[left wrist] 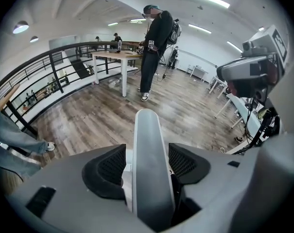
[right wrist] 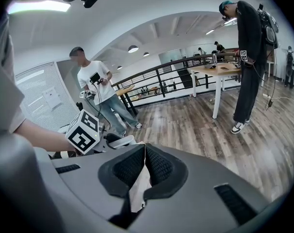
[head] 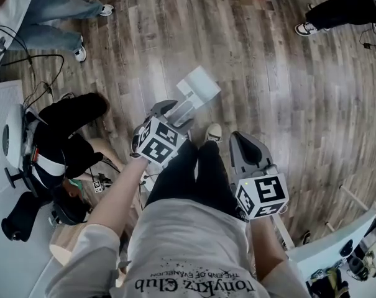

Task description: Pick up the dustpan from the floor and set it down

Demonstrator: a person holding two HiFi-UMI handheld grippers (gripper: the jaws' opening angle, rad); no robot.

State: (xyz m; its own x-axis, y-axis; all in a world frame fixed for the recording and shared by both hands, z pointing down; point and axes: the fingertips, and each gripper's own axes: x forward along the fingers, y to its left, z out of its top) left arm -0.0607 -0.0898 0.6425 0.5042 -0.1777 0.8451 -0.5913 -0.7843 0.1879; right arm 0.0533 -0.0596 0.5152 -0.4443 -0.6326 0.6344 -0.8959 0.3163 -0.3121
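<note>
In the head view the pale grey dustpan (head: 199, 87) is lifted off the wooden floor, its pan pointing away from me. My left gripper (head: 174, 112) is shut on its handle. In the left gripper view that handle (left wrist: 147, 149) runs straight out between the two black pads (left wrist: 107, 166). My right gripper (head: 247, 143) hangs to the right of my legs, shut, with nothing in it. In the right gripper view its jaws (right wrist: 145, 148) meet at the tips, and the left gripper's marker cube (right wrist: 83, 131) shows at the left.
A black bag and cables (head: 63, 135) lie on the floor at my left. One person in jeans (head: 51, 17) stands far left, another in black (head: 343, 8) far right. A white table (head: 337, 247) is at lower right. A wooden table (left wrist: 118, 56) and a railing (left wrist: 49, 67) lie ahead.
</note>
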